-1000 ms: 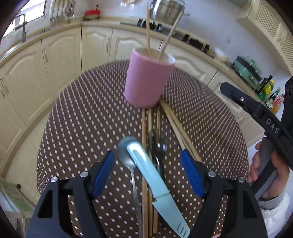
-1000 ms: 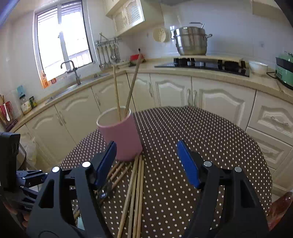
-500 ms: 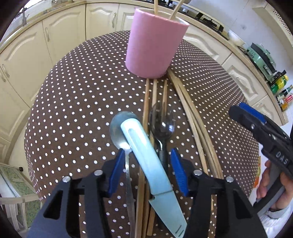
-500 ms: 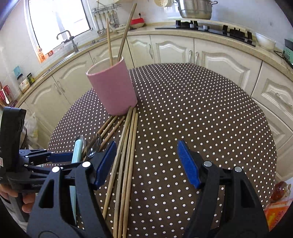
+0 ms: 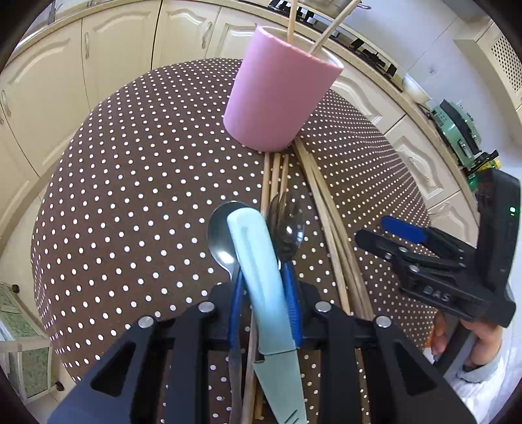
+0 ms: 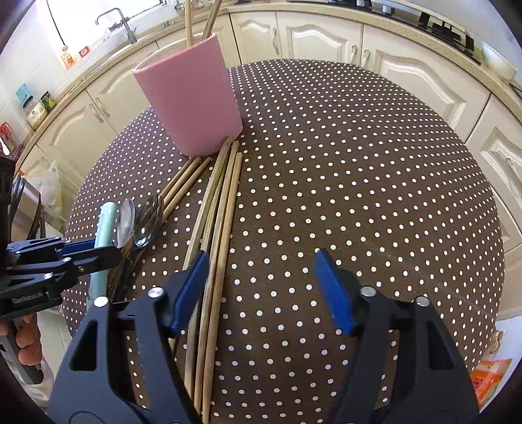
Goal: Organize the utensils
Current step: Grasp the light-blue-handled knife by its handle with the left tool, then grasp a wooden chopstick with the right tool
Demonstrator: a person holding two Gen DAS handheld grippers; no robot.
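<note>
Left claw (image 5: pixel 264 310), just closing, grips knife (image 5: pixel 257 261); right claw (image 6: pixel 261 290) released over chopsticks (image 6: pixel 218 228).

Cup (image 6: pixel 189 98): at far side of counter (image 6: pixel 359 195), two chopsticks (image 6: pixel 188 16) standing in it. Loose chopsticks (image 6: pixel 218 221) lie before cup; knife (image 5: pixel 261 277), spoon (image 5: pixel 222 238), fork (image 5: pixel 287 228) to their left.

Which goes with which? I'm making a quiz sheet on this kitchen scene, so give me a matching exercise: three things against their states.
Things:
1. knife
2. pink cup
3. right gripper

States:
A. upright, sticks standing in it
B. open above the loose chopsticks
C. pale blue handle between the left gripper pads

Pairs: 1-C, 2-A, 3-B
</note>
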